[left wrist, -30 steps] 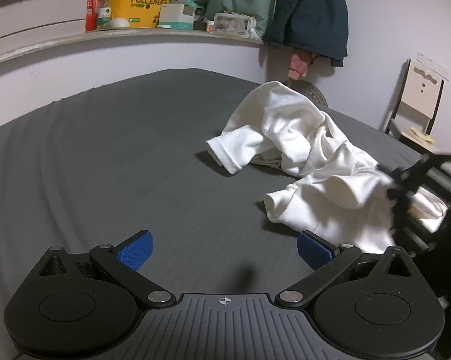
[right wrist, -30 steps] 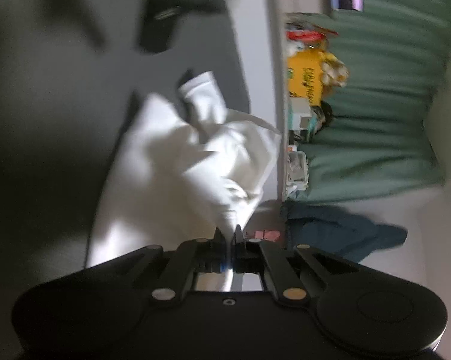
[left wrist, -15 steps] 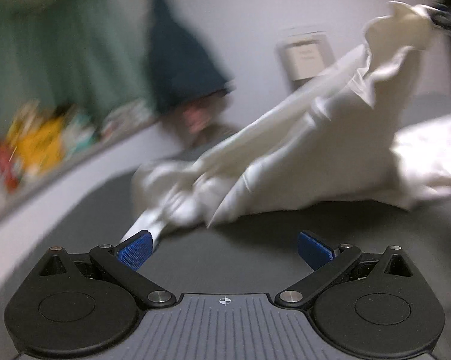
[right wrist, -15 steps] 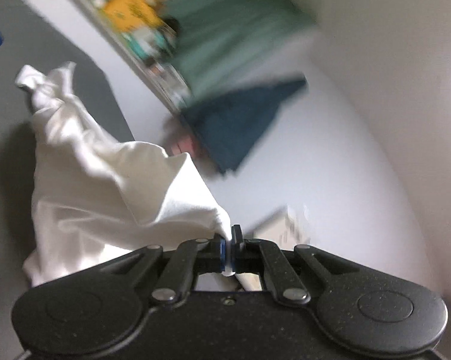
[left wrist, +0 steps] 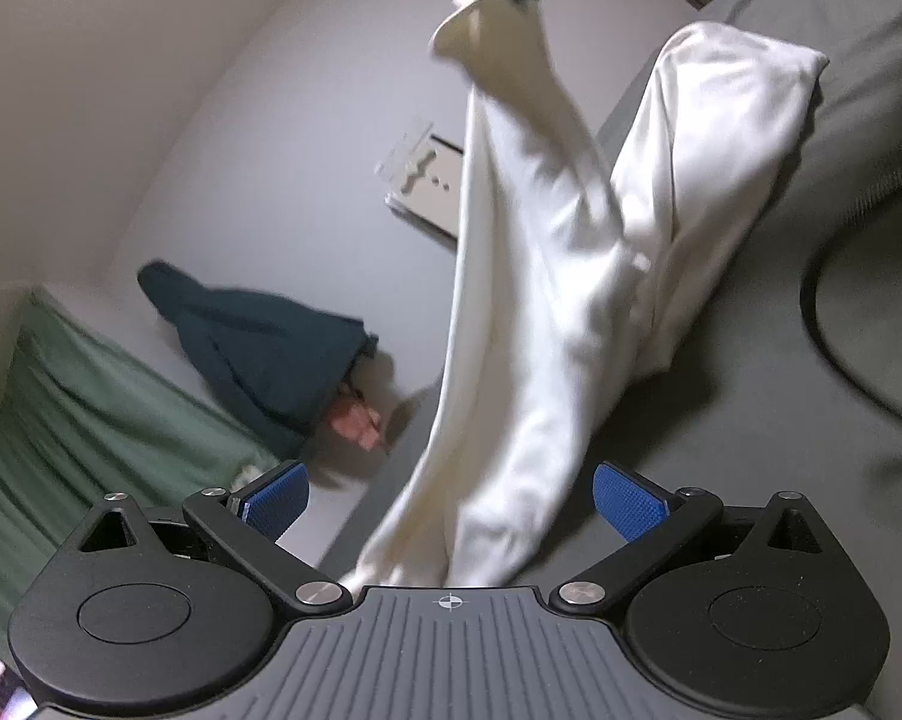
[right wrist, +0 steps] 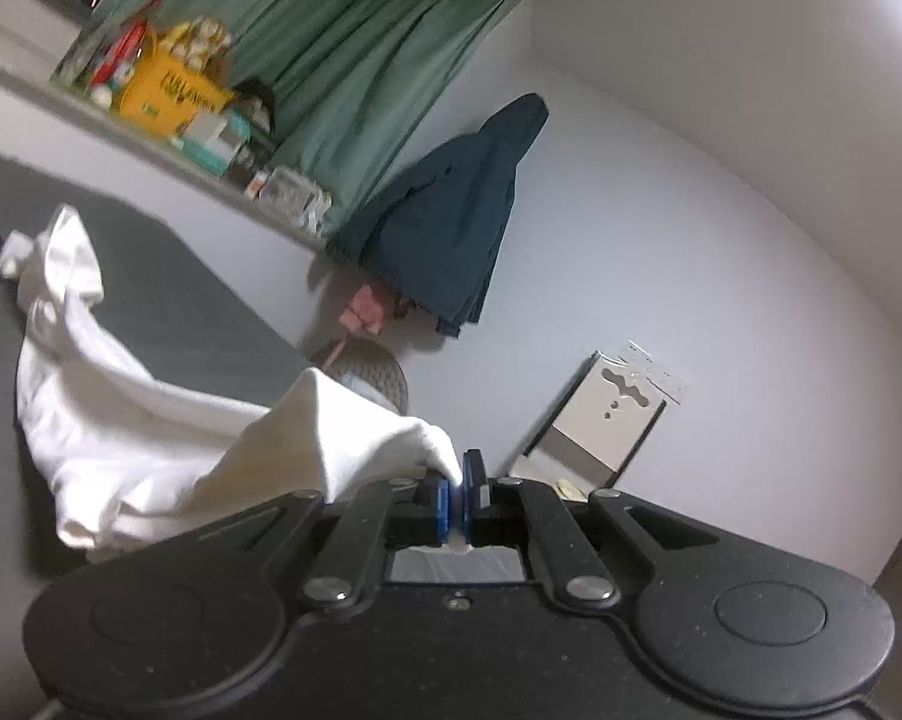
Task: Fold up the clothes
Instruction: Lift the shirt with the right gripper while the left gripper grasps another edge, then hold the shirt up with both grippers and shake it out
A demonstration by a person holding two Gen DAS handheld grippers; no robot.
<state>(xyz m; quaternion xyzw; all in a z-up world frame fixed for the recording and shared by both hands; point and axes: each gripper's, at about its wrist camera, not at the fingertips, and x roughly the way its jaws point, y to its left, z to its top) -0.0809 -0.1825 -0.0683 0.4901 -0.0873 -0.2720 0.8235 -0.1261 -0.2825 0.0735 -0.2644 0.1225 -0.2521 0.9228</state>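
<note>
Right gripper is clamped on a corner of the white garment — blue pads pressed together with a sliver of cloth pinched between them. From there the fabric drapes down and away to the left onto the dark grey bed, its far end bunched up. In the left wrist view the camera is rolled hard, so the room looks tilted. Left gripper has its jaws wide apart, blue pads clear of the cloth, though the garment hangs right through the gap between them — not gripped. Top of that view: the garment's upper end disappears into the dark body of the other gripper.
</note>
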